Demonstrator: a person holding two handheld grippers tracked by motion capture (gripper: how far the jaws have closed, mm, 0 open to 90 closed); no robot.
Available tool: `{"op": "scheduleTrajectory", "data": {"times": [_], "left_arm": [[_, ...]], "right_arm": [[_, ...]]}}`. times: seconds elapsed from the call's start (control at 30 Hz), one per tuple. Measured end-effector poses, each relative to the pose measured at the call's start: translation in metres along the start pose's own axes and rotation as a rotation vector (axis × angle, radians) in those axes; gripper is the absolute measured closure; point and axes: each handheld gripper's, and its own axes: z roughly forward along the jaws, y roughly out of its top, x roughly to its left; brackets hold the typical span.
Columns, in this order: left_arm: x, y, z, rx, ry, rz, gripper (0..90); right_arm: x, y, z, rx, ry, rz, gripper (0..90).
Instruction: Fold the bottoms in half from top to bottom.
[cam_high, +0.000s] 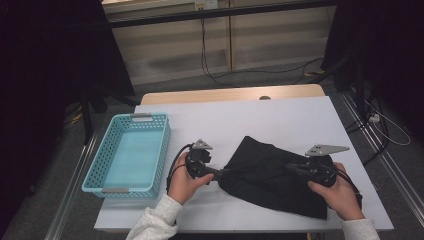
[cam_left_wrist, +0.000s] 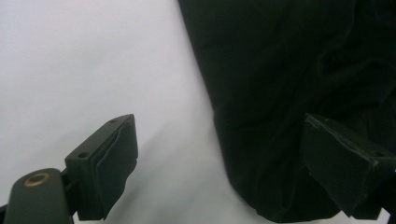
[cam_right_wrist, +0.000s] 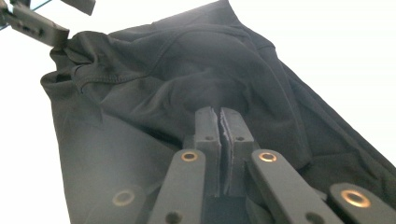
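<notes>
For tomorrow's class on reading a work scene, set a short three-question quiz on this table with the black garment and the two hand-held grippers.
1. True or false: the left gripper has its jaws open at the edge of the black garment.
2. How do the right gripper jaws stand? A wide open, B closed together, C around the basket's rim.
3. Fill in: the blue basket lies to the ___ of the garment in the high view.

Key
1. True: one jaw is over the white table, the other over the cloth.
2. B; whether cloth is pinched cannot be told.
3. Left.
</notes>
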Motion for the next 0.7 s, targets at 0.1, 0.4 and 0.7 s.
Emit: {"op": "scheduleTrajectory", "data": {"times": [0.1,0.4,0.7], "left_arm": [[-0.004,-0.003,0.004,0.03,0.012,0.025,12.4],[-0.003,-0.004,-0.003,0.015,0.009,0.012,13.1],[0.011,0.001,-0.017,-0.036,0.032,-0.039,13.0]], "right_arm": [[-0.001,-0.003,-0.001,0.004,-0.002,0.003,86.7],[0.002,-0.003,-0.002,0.007,-0.002,-0.004,86.7],[-0.001,-0.006,-0.01,0.004,-0.006,0.002,86.7]]}}
